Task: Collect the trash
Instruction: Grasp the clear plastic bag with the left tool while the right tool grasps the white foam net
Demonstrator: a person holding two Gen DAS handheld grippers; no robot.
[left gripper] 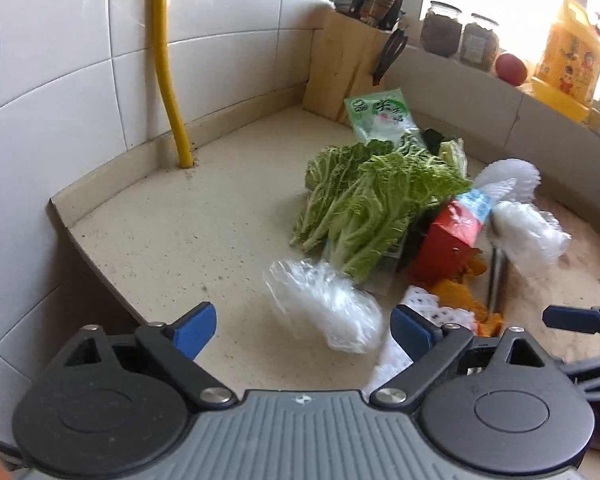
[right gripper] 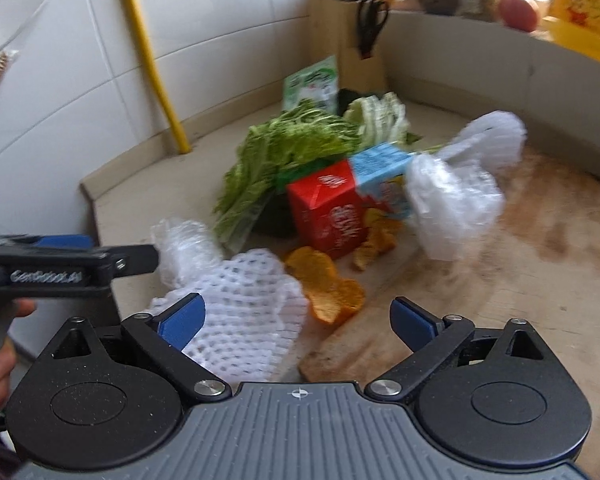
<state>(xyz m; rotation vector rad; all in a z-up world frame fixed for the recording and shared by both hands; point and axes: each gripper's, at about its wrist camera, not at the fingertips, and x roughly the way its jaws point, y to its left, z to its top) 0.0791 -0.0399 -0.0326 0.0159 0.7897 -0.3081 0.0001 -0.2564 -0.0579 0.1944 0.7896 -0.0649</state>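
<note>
Both tongs are spread wide and hold nothing. The left tongs (left gripper: 302,330) hover over a crumpled plastic bag (left gripper: 324,306) on the tabletop (left gripper: 172,216), probably lined up to pinch it; its long axis runs diagonally away toward the greens (left gripper: 364,200). The right tongs (right gripper: 298,322) face foam netting (right gripper: 244,300) beside orange peel (right gripper: 326,288) and a red carton (right gripper: 326,214).

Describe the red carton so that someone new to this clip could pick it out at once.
Start at the wooden knife block in the counter's far corner and come forward past the leafy greens. The red carton lies tipped against them, orange peel in front. It is the only boxy, printed thing among soft plastic and foam netting.
</note>
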